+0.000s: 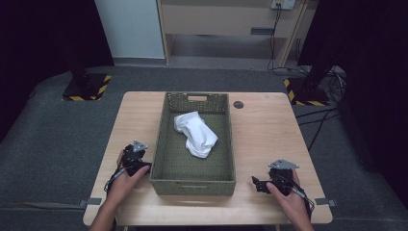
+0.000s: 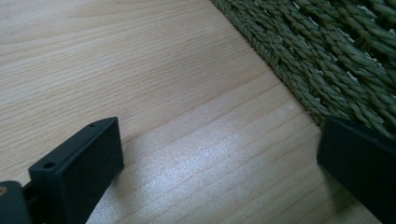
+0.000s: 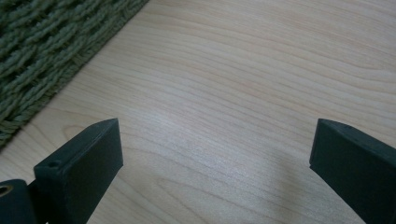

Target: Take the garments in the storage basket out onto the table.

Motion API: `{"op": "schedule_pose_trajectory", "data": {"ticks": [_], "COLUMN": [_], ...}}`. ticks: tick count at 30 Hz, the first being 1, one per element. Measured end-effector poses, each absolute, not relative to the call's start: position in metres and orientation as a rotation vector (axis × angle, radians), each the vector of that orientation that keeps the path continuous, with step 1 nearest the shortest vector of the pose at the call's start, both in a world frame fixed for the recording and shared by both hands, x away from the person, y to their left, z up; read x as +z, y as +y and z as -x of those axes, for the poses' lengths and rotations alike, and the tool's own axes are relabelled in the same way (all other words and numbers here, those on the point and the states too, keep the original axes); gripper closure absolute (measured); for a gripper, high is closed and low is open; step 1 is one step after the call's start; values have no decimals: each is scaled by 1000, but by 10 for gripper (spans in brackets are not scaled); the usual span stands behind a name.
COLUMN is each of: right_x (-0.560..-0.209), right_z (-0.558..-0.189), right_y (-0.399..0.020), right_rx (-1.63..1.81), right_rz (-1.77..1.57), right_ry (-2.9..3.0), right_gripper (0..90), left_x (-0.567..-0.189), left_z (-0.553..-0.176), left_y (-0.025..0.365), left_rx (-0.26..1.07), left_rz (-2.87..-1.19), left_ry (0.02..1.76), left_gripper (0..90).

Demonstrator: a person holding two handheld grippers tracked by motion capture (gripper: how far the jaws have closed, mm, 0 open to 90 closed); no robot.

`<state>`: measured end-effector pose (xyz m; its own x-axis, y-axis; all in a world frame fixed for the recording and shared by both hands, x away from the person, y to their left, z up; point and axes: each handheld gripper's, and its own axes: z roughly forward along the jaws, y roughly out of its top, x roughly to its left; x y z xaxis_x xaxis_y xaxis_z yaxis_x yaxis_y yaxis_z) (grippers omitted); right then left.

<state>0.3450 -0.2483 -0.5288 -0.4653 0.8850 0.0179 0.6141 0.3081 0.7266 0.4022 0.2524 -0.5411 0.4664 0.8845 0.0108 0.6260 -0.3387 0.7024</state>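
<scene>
On the wooden table (image 1: 269,130) sits a green woven basket (image 1: 169,149) with a crumpled white cloth (image 1: 196,134) inside, flanked by the left gripper (image 1: 133,161) and right gripper (image 1: 269,182), both resting wide open, holding nothing.

This looks like a lab or recording studio rather than a home. A small light wooden table (image 1: 269,130) stands alone on grey carpet-like floor covering (image 1: 57,125). Beyond the table's far left and far right corners sit black stand bases edged with yellow-and-black hazard tape (image 1: 86,87), with dark curtains (image 1: 43,33) rising behind them. Black cables (image 1: 317,120) trail across the floor right of the table, and others run up to what seems to be a wall socket (image 1: 282,4) beyond it.
</scene>
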Motion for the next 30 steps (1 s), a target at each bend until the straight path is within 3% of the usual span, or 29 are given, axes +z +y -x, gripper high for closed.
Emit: {"op": "schedule_pose_trajectory", "data": {"ticks": [30], "right_x": [-437], "right_z": [-330], "right_y": [-215], "right_rx": [1069], "right_rz": [-1131], "right_ry": [2223], "right_gripper": [43], "left_x": [-541], "left_z": [-402], "left_y": [252], "left_rx": [526], "left_rz": [-2083], "left_ry": [1248], "left_gripper": [0]}}
